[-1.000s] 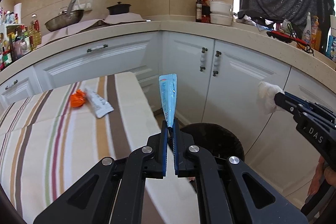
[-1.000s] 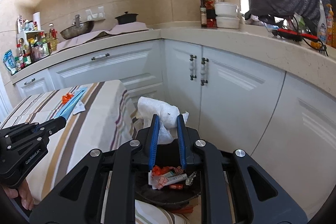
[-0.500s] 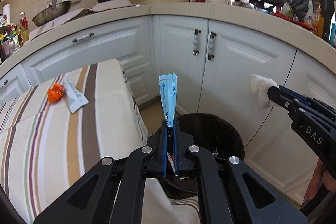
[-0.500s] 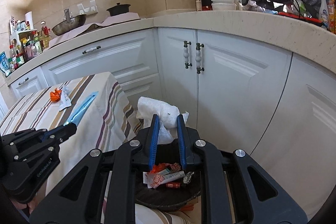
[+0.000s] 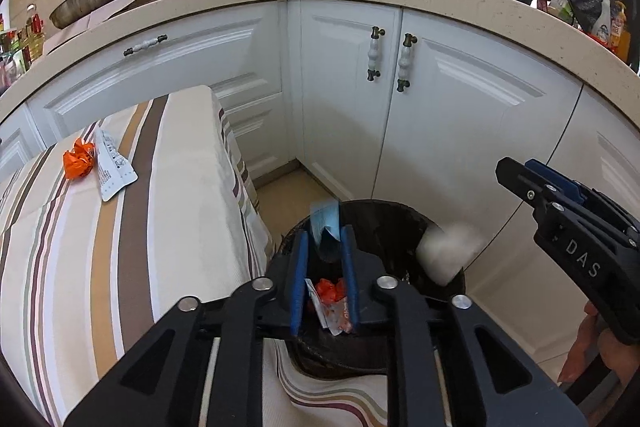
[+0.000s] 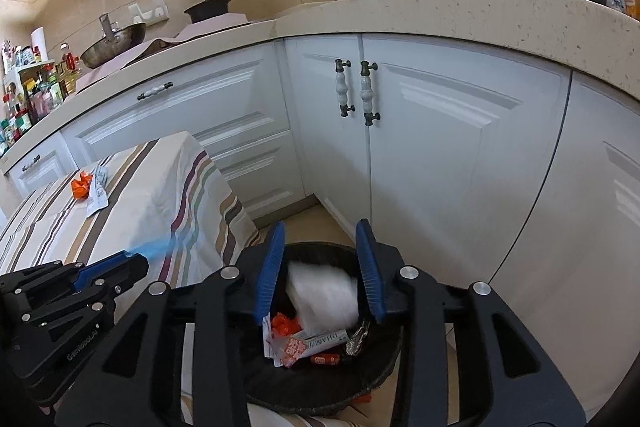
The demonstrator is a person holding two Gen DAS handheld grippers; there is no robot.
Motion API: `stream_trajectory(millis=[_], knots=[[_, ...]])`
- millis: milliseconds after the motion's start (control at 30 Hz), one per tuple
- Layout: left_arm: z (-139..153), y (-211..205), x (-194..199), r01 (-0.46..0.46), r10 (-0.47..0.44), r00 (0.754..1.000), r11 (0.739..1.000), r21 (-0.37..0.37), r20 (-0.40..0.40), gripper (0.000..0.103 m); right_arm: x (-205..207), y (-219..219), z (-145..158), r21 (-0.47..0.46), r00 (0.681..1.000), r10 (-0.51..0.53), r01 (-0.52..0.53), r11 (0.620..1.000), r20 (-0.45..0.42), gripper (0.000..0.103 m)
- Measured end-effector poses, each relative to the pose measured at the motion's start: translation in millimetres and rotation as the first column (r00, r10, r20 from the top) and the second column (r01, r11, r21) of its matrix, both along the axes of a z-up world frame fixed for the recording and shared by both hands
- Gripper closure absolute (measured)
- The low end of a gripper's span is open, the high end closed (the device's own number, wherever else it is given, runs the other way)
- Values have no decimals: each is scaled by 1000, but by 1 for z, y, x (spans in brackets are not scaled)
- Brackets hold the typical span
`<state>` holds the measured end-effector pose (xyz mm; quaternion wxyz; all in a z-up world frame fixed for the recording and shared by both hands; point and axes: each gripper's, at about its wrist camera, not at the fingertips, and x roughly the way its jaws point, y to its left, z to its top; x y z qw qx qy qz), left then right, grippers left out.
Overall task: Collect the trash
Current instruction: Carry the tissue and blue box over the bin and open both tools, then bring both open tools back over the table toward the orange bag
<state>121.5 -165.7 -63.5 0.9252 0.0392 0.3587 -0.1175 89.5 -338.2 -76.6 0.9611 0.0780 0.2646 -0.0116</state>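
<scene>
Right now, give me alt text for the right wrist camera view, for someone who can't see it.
The right gripper is opening over a black trash bin, and a blurred white tissue wad drops free between its blue pads onto wrappers inside. At left, the left gripper releases a blue wrapper beside a striped table.

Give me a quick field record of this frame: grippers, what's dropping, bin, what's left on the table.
left gripper: jaws opening, blue wrapper slipping free over the bin
right gripper: jaws opening, white tissue wad falling, blurred
bin: black, on the floor, wrappers inside
table: orange wrapper and white packet left
</scene>
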Motion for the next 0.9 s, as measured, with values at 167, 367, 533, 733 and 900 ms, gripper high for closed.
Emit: stream_trajectory(millis=[167, 367, 533, 733, 900], knots=[[5, 0, -3, -7, 7, 1000, 1000, 5, 27, 63, -2, -2, 2, -1, 1000, -10, 10, 1000, 8, 64], [12, 4, -6, -18, 18, 999, 1000, -7, 40, 53, -7, -2, 6, -5, 1000, -26, 26, 1000, 15, 59], [20, 11, -10, -26, 27, 998, 1000, -16, 57, 50, -11, 2, 12, -10, 999, -31, 32, 999, 29, 55], [26, 21, -15, -39, 41, 996, 999, -28, 75, 47, -18, 12, 23, -19, 998, -26, 27, 999, 50, 50], [34, 34, -21, -54, 58, 994, 998, -43, 93, 42, -26, 23, 34, -33, 997, -20, 22, 999, 71, 46]])
